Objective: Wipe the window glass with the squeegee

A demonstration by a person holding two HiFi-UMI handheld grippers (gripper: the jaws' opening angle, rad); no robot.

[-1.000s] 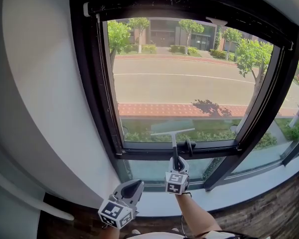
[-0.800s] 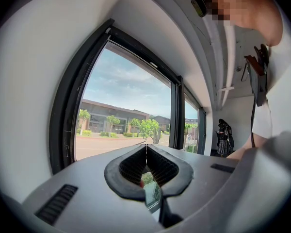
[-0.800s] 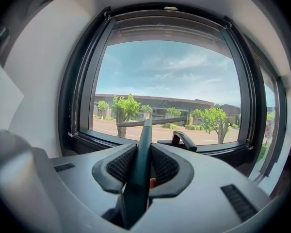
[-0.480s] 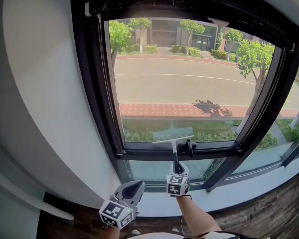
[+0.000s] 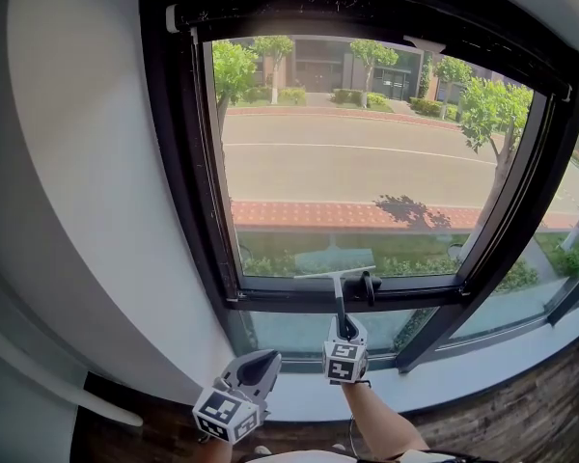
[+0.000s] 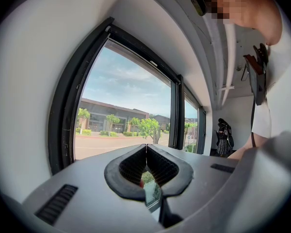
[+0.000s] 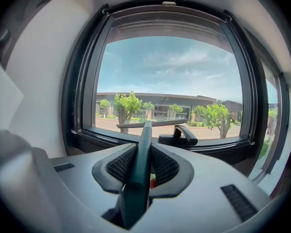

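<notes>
R gripper point(image 5: 344, 330) clamped on dark-green slim-handled squeegee point(image 5: 337, 292) | blade at btm of black-framed window glass point(image 5: 367, 162), by black latch point(image 5: 369, 285) | L gripper point(image 5: 260, 361) jaws together, empty

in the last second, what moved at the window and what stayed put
The right gripper, jaws shut on the squeegee, drew it down the window glass. Its blade dropped from a little above the lower frame to just over it. Nothing was taken hold of or let go. The left gripper stayed low, jaws shut on nothing, and the window handle did not move.
</notes>
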